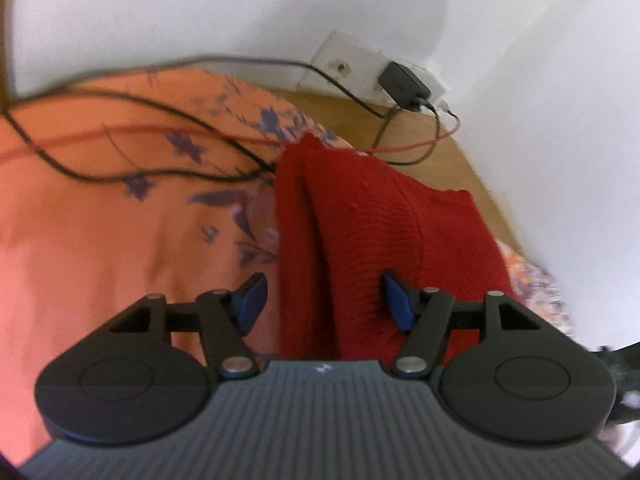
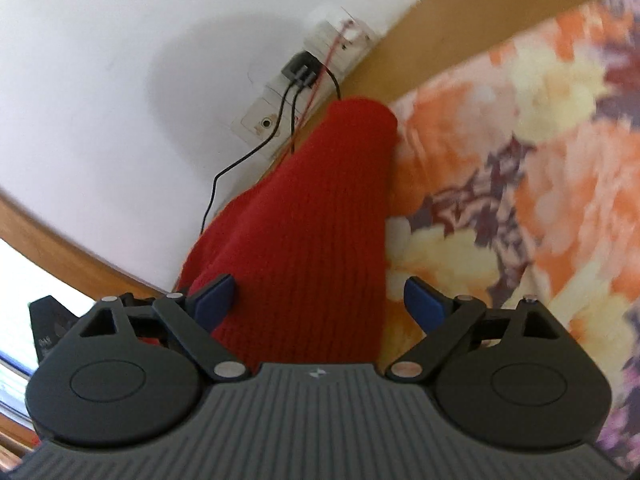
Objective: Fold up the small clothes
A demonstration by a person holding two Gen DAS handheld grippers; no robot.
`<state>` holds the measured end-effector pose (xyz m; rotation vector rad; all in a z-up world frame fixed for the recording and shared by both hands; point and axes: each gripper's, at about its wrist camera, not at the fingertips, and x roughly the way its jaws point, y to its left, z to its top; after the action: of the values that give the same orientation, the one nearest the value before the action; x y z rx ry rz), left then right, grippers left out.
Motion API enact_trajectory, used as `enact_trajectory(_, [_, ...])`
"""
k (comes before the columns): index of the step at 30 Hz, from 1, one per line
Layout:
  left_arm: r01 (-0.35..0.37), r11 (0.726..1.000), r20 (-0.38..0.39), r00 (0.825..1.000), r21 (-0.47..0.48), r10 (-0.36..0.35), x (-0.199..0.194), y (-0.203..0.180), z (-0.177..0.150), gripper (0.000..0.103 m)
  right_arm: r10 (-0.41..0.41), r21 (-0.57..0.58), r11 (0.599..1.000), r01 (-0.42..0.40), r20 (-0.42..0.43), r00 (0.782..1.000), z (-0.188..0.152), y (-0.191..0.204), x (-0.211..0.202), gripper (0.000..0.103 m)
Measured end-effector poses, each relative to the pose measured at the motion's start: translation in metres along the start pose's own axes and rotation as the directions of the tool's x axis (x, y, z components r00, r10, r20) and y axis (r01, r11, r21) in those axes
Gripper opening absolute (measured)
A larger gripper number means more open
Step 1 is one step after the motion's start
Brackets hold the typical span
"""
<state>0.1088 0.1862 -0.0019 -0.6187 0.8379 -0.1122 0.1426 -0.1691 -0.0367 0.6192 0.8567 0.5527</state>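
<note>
The red knitted garment (image 1: pixel 360 232) lies in a long, bunched strip on the orange flowered bedsheet (image 1: pixel 100 220), running away toward the far corner where the wooden bed frame (image 1: pixel 452 148) meets the white wall (image 1: pixel 540 80). Both tools stand over its near end, which looks like a setup for taking that end up and folding it. The left gripper (image 1: pixel 324 300) has its jaws spread wide, holding nothing, with the garment's left fold between them and its right pad resting on or just above the knit; I cannot tell which. The right gripper (image 2: pixel 318 304) is likewise wide and empty, the red strip filling most of the gap, its left pad at the garment's left side and its right pad over the bare sheet just beyond the knit's right edge. Room is uneven. To the left the sheet is broad and flat, but black and red cables (image 1: pixel 120 136) trail loosely across it from the charger plug (image 1: pixel 404 86) at the wall socket, and they pass close to the garment's far end, so a wide sweep there could snag them. To the right and far side the frame and wall close in quickly. The free space for folding seems to be nearer, toward the person.
</note>
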Motion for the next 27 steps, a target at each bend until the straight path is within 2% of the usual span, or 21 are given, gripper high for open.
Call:
enact_trajectory(2, [0.053, 0.998, -0.027, 0.998, -0.036, -0.054, 0.004, 0.006, 0.001, 0.065, 0.020, 0.022, 1.000, -0.020, -0.009, 1.000, -0.001, -0.004, 0.006, 0.095])
enact_trajectory(6, [0.115, 0.990, -0.049, 0.992, -0.084, -0.119, 0.011, 0.017, 0.002, 0.065, 0.060, 0.078, 0.995, -0.057, -0.033, 0.998, -0.004, -0.008, 0.020, 0.095])
enact_trajectory(11, [0.200, 0.964, -0.065, 0.975, -0.177, -0.214, 0.019, 0.033, 0.001, 0.065, 0.062, 0.133, 0.989, -0.058, -0.027, 0.998, -0.007, -0.005, 0.033, 0.094])
enact_trajectory(12, [0.219, 0.959, -0.065, 0.970, -0.181, -0.233, 0.020, 0.034, 0.001, 0.060, 0.054, 0.127, 0.991, -0.051, -0.018, 0.998, -0.008, -0.001, 0.033, 0.089])
enact_trajectory(13, [0.242, 0.954, -0.062, 0.965, -0.178, -0.257, 0.021, 0.033, 0.001, 0.050, 0.043, 0.118, 0.992, -0.042, -0.007, 0.999, -0.009, 0.003, 0.030, 0.087])
enact_trajectory(15, [0.270, 0.944, -0.053, 0.957, -0.187, -0.285, 0.019, 0.031, 0.002, 0.043, 0.040, 0.110, 0.993, -0.042, 0.022, 0.999, -0.008, 0.011, 0.022, 0.076])
enact_trajectory(16, [0.277, 0.942, -0.051, 0.955, -0.191, -0.291, 0.018, 0.030, 0.003, 0.041, 0.047, 0.112, 0.992, -0.051, 0.034, 0.998, -0.008, 0.012, 0.018, 0.075])
enact_trajectory(20, [0.302, 0.938, -0.032, 0.950, -0.169, -0.312, 0.004, 0.019, 0.005, 0.038, 0.079, 0.114, 0.990, -0.088, 0.078, 0.994, -0.007, 0.027, 0.001, 0.070])
enact_trajectory(27, [0.345, 0.931, 0.029, 0.939, -0.117, -0.344, -0.042, -0.007, -0.001, 0.038, 0.149, 0.056, 0.986, -0.158, 0.138, 0.979, -0.012, 0.056, -0.048, 0.070])
